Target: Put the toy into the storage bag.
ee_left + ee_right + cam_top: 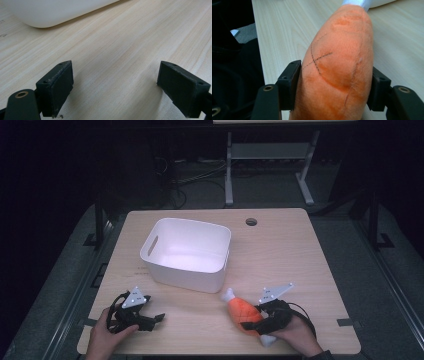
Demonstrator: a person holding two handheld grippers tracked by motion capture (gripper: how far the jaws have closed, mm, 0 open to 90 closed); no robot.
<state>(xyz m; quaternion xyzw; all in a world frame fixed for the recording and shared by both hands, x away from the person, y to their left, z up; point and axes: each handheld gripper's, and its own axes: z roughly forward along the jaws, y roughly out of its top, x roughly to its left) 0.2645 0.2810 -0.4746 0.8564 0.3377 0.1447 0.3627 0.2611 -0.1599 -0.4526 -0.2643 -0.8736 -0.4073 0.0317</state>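
Observation:
An orange plush drumstick [244, 312] with white bone ends lies on the wooden table [280, 255] at the front right. My right gripper [252, 325] is shut on its thick orange body; in the right gripper view both pads press into the plush drumstick [337, 67] from either side. My left gripper [156, 319] rests at the front left of the table, held by a hand. Its jaws stand wide apart in the left gripper view, my left gripper [115, 87] with only bare wood between them. A white plastic bin [187, 252] with a handle slot stands behind, empty.
The white bin's rounded corner [50, 15] lies a short way ahead of the left gripper. A round cable hole [251, 222] is at the table's far edge. Beyond the table stand a white desk frame [270, 165] and cables on a dark floor.

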